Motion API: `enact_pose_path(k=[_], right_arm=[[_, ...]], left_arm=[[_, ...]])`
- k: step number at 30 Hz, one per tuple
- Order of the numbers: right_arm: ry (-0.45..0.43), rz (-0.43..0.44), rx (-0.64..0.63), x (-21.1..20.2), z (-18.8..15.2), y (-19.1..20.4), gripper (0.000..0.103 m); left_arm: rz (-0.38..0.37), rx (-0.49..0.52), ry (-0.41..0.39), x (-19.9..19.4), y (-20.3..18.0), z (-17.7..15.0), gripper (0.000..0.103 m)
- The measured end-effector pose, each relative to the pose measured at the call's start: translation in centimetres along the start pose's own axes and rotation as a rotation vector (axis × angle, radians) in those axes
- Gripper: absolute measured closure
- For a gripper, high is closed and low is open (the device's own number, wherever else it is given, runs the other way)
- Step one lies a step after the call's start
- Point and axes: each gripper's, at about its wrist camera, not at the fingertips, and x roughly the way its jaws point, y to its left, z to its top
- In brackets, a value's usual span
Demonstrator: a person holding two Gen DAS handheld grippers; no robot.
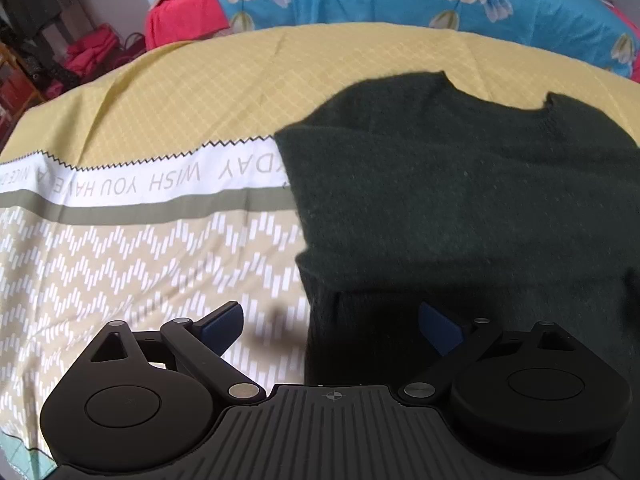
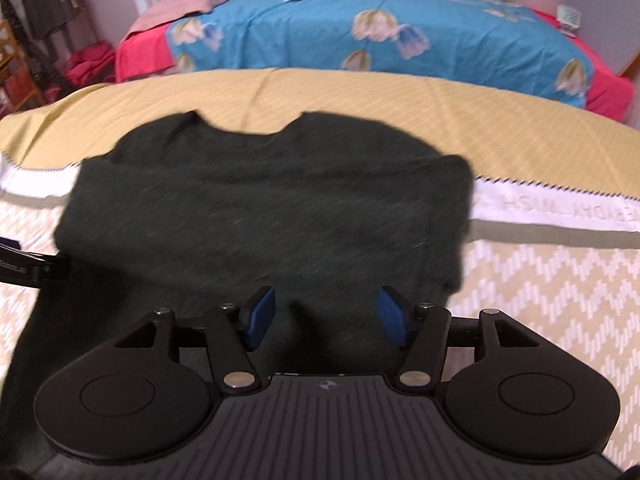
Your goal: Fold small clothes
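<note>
Roughly, by line:
Garment: a dark green knitted sweater (image 1: 460,184) lies spread on a yellow patterned cloth (image 1: 160,112); its neckline points to the top of the frame in both views.
Where it sits: it fills the right half of the left wrist view and the centre of the right wrist view (image 2: 264,208), with its lower hem running down under both claws.
Surface: the cloth has a white lettered band (image 1: 140,184) and a zigzag print; whether it covers a bed or a desk I cannot tell. A bed with a blue flowered cover (image 2: 360,28) stands behind, across the top of the frame.
Left claw (image 1: 332,328): jaws wide apart with nothing between the pads; one pad is over the cloth, the other over the sweater's left edge.
Right claw (image 2: 328,316): jaws apart and over the lower middle of the sweater; no knit is pinched. This view is blurred.
Step in hand: judging by the empty claws over a garment that looks narrowed at its sides, one fold seems laid and the grips let go.
Next move: it probably calls for both claws to take the hem at the bottom of the frame and carry it up toward the neckline, keeping the edges level.
Risk: thick knit may slip or bunch if only one layer is caught.
</note>
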Motion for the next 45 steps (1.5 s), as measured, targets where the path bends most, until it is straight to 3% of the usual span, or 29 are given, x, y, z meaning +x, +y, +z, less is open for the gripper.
enact_pose_path(k=[13, 22, 29, 34, 45], right_arm=[[0.134, 0.173, -0.148, -1.4, -5.0, 6.5, 0.034], [0.184, 0.227, -0.284, -4.2, -9.5, 8.4, 0.027], [0.174, 0.179, -0.15, -5.7, -10.6, 6.9, 0.027], [0.173, 0.17, -0.215, -6.7, -11.7, 7.7, 0.027], [0.163, 0.065, -0.09, -8.5, -13.2, 4.7, 0.026]], left_arm=[[-0.023, 0.049, 0.023, -2.3, -1.4, -3.8, 0.0], [-0.026, 0.101, 0.048, -3.0, -2.2, -6.7, 0.0], [-0.035, 0.106, 0.057, -3.6, -1.8, -8.3, 0.0], [-0.041, 0.122, 0.072, -3.8, -1.4, -9.9, 0.0], [-0.038, 0.097, 0.105, -4.5, 0.2, -12.5, 0.0]])
